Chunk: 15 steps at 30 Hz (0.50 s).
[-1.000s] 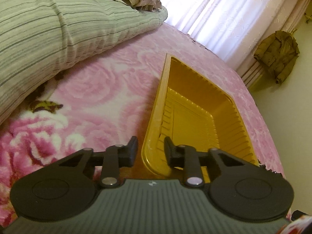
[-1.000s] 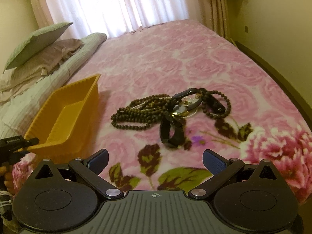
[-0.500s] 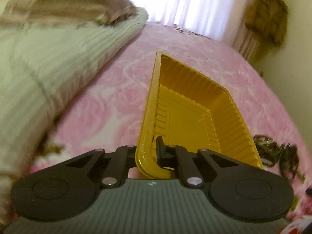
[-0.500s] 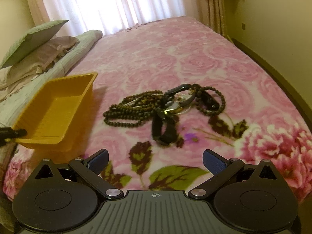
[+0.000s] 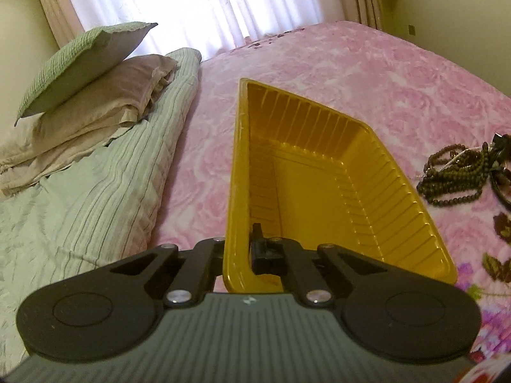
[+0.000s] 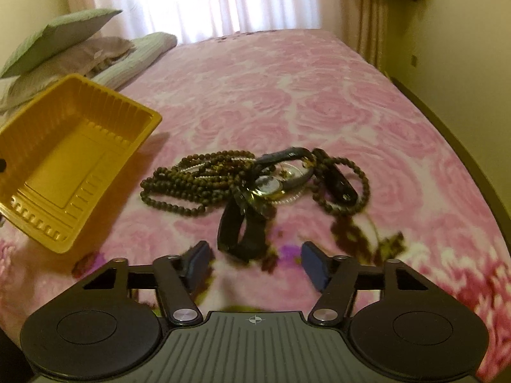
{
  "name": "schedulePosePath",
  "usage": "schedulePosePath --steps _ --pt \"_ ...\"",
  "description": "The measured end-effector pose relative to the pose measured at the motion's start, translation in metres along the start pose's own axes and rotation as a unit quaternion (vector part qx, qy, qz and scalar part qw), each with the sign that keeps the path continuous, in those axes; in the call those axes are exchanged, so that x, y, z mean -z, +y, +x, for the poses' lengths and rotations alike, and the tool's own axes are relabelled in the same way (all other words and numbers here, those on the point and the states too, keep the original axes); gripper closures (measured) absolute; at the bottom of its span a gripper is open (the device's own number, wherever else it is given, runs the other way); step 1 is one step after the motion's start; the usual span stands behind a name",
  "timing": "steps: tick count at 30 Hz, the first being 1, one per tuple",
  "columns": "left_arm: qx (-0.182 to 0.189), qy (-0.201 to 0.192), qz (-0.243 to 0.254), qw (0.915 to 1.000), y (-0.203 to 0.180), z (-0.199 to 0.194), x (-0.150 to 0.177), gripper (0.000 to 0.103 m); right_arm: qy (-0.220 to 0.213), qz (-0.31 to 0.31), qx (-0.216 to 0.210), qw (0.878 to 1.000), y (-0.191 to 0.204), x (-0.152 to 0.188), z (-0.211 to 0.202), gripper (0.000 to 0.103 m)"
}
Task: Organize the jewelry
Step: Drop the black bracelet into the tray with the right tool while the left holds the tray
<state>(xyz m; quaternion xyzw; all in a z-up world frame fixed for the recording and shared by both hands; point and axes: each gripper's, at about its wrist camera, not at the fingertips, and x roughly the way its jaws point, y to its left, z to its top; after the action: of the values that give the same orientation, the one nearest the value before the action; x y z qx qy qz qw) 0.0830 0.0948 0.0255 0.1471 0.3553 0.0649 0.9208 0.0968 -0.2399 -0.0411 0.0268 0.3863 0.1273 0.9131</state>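
A yellow plastic tray [image 5: 319, 188] is held off the pink floral bed, tilted. My left gripper [image 5: 238, 249] is shut on the tray's near corner rim, one finger inside, one outside. The tray also shows at the left of the right wrist view [image 6: 64, 159]. A tangled pile of dark bead necklaces [image 6: 198, 182], wristwatches [image 6: 271, 185] and a black band [image 6: 239, 229] lies on the bed. The beads also show at the right edge of the left wrist view [image 5: 453, 178]. My right gripper [image 6: 255, 261] is open, just short of the black band.
Pillows [image 5: 89, 73] and a green striped quilt [image 5: 95, 191] are stacked along the left of the bed. Curtains [image 6: 207, 0] and a window stand at the far end. The bed's right edge [image 6: 463, 159] drops beside a yellow wall.
My left gripper closed on the tray's rim and lifted it, swinging it toward the jewelry. My right gripper moved forward and down toward the pile, jaws narrowing somewhat.
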Motion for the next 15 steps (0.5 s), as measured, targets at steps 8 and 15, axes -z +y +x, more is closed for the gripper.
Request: schedulePosePath --steps 8,15 --pt "-0.014 0.003 0.025 0.9996 -0.008 -0.004 -0.004 0.100 0.030 -0.016 0.008 0.999 0.002 -0.012 0.030 0.079" --pt "-0.017 0.004 0.030 0.9994 -0.008 -0.003 -0.004 0.100 0.030 -0.018 0.032 0.999 0.001 -0.014 0.027 0.096"
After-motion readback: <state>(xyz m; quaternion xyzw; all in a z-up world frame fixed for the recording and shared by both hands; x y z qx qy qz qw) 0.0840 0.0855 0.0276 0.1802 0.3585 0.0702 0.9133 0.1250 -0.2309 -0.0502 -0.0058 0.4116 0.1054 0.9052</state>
